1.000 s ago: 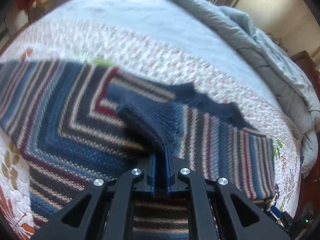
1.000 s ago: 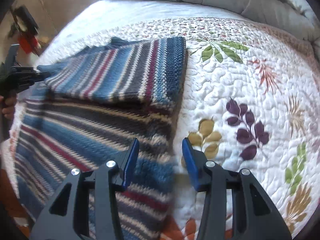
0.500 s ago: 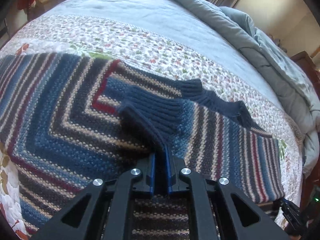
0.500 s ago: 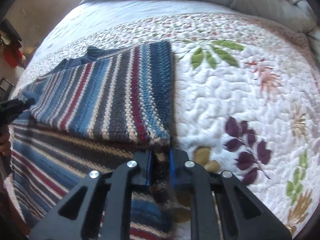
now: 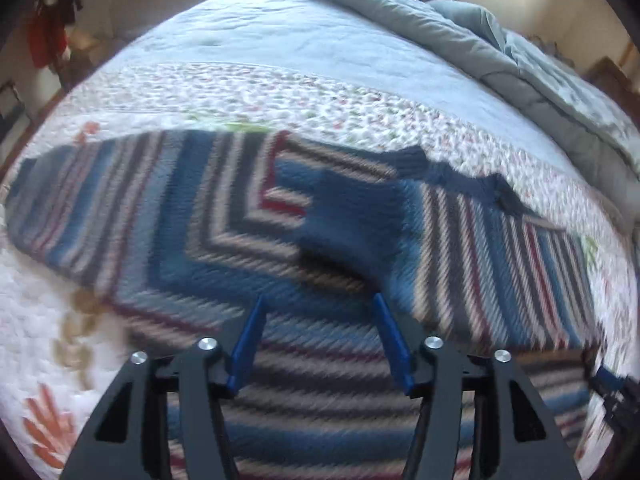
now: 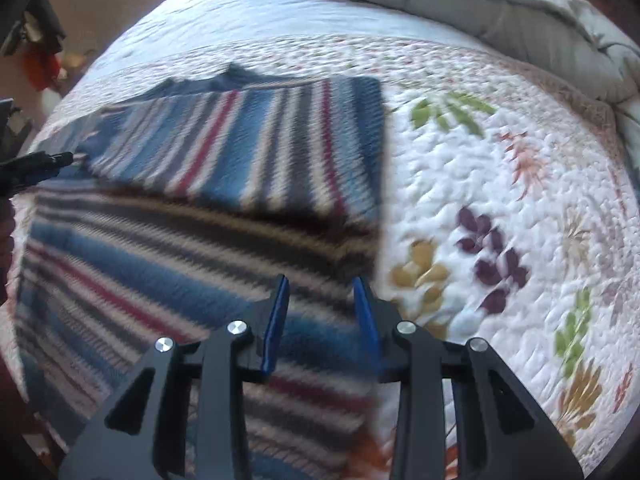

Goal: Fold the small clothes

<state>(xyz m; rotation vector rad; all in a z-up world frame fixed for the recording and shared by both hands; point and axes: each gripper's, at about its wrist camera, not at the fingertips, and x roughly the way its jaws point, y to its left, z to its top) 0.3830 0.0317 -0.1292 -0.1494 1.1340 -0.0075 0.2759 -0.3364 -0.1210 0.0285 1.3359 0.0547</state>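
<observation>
Left hand-held gripper (image 5: 318, 316): jaws just opened, spread apart, empty, above the striped sweater (image 5: 248, 232); nothing pinched.
Right hand-held gripper (image 6: 321, 294): jaws just opened, parted, hovering over the sweater's right edge; knit below the gap, not pressed by the pads.
Sweater: on the quilt (image 6: 500, 184), sleeve folded across the body, dark blue cuff (image 5: 352, 216) on top near the left gripper; collar (image 5: 448, 168) toward the far side.
Folded panel (image 6: 256, 148): lying over the lower stripes, edge straight along the right.
Quilt: white, leaf-printed, on the bed.
Duvet (image 6: 460, 4): grey, bunched at the far end of the bed.
</observation>
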